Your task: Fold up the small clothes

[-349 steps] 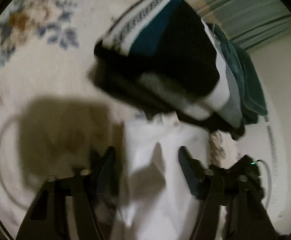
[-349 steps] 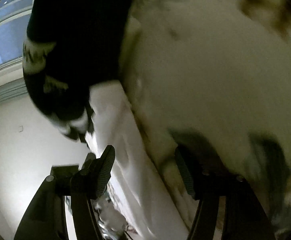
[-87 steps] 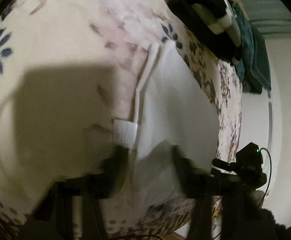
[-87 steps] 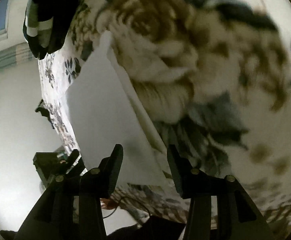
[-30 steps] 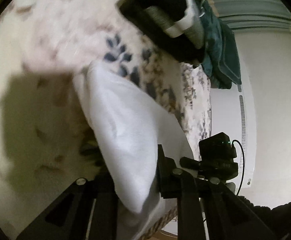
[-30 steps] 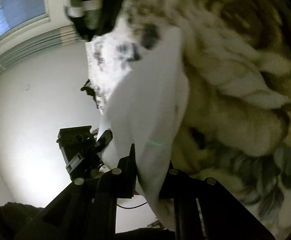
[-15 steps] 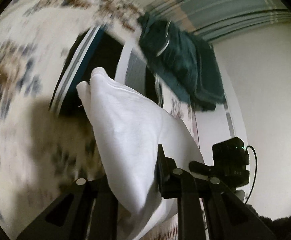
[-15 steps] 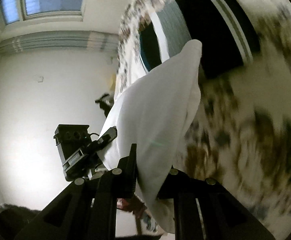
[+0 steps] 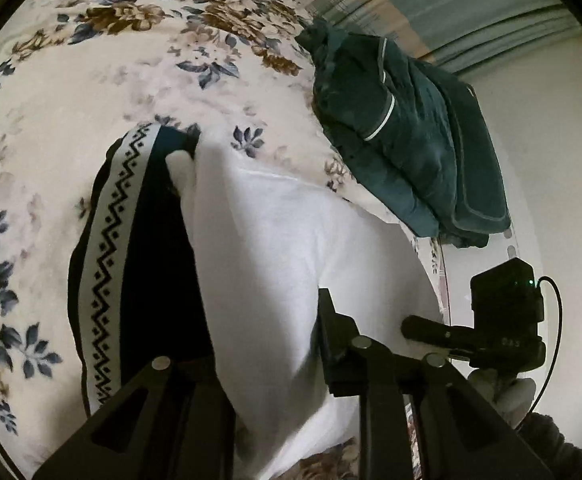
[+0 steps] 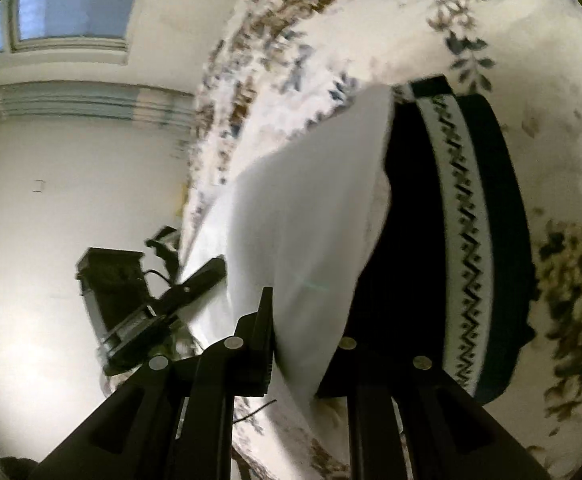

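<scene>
A folded white garment [image 9: 283, 264] hangs between both grippers above a floral bedspread [image 9: 91, 80]. My left gripper [image 9: 267, 344] is shut on one end of it. My right gripper [image 10: 307, 344] is shut on the other end, where the white garment [image 10: 307, 216] also shows. Under the cloth lies a folded black garment with a white zigzag band [image 9: 111, 256], also in the right wrist view [image 10: 467, 232]. The white garment covers part of it.
A dark teal folded garment [image 9: 403, 136] lies farther back on the bed near the striped curtain [image 9: 451, 8]. The other gripper's black camera unit [image 9: 507, 312] shows at the right. The bed edge and a white wall [image 10: 51, 200] are to the left in the right wrist view.
Both grippers closed on the white garment, lifted it off the bedspread and carried it over to the black zigzag garment. It now hangs lower over that garment.
</scene>
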